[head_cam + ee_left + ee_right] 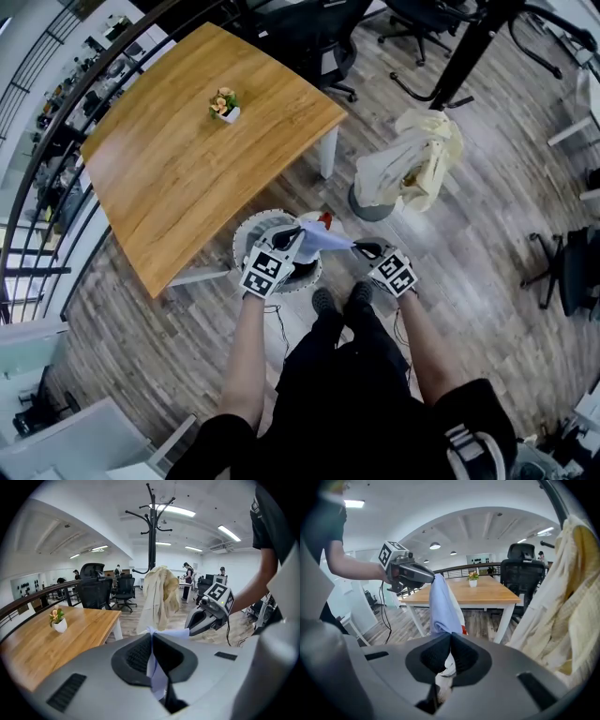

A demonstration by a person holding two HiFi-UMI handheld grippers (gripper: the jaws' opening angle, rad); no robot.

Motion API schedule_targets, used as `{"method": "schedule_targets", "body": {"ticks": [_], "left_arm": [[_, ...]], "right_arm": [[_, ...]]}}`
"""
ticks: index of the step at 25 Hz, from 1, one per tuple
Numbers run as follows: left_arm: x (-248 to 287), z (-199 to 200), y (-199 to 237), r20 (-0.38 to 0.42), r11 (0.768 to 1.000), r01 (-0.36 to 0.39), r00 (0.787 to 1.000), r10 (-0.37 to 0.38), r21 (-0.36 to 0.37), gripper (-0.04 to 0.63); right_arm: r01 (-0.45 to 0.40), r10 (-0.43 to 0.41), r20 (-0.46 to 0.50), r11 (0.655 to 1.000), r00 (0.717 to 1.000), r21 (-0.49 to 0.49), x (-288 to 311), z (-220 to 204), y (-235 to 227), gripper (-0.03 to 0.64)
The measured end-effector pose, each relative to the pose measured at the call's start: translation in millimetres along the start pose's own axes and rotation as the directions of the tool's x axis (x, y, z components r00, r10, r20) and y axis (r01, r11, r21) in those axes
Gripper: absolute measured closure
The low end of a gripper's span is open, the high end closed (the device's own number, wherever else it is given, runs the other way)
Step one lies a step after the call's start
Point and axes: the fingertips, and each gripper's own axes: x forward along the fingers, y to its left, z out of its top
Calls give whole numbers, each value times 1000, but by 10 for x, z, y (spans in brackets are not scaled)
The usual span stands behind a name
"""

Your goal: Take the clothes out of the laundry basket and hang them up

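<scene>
Far out to the left of the left gripper's (151, 634) fingers sits the wooden table (187, 159), a smooth honey-coloured top on white legs, with a small potted plant (224, 104) in a white pot on it. Below those fingers is the laundry basket (246, 239), round and white, its wall pierced with small holes. Its inside reads dark and the gripper covers most of it, so I cannot tell what lies in it. Now the left pair: the ribbed black pads (136, 656) are pressed together on a fold of the light blue garment (326, 241), a thin, smooth fabric that runs up through the pinch and out past the tips. From there the cloth stretches as a band across to the right gripper (450, 639). Its pads (466, 658) are likewise clamped tight on the cloth, with a paler crumpled bit bunched behind the pinch. So the garment spans the gap between the two sets of fingertips, above the basket and the grey wood-plank floor (469, 244). Beyond and to the right of the right fingers stands the black coat stand (151, 527) with its curved hooks. A cream garment (412, 159), soft and creased, is draped on it, near those fingers but not touching them.
</scene>
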Motion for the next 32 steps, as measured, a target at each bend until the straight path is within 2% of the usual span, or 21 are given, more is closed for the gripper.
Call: {"method": "schedule_targets", "body": {"ticks": [6,11,16,22,26,32], "left_arm": [[-2,277,-245,43,998,49,998,-51,49,566],[-13,501,-439,61,994,61,996,-67,92,566],[8,763,-883,81,989,72,993,-82,129,566],[218,1053,-1382,104,993,59,992,-70,106,566],[464,1277,-1754,117,994,45,992,-57,104,566],[851,1516,-2300,144,992,38,988,-55,117,566]], "right_arm": [[90,-93,68,995,993,42,-386,79,-21,606],[168,-180,148,982,972,91,-777,184,-151,606],[207,-224,205,973,953,100,-1289,120,-293,606],[204,-219,231,975,948,85,-1887,-42,-530,606],[156,-176,257,983,950,98,-2284,-326,-705,606],[149,-166,247,985,955,87,-2805,-715,-952,605]]}}
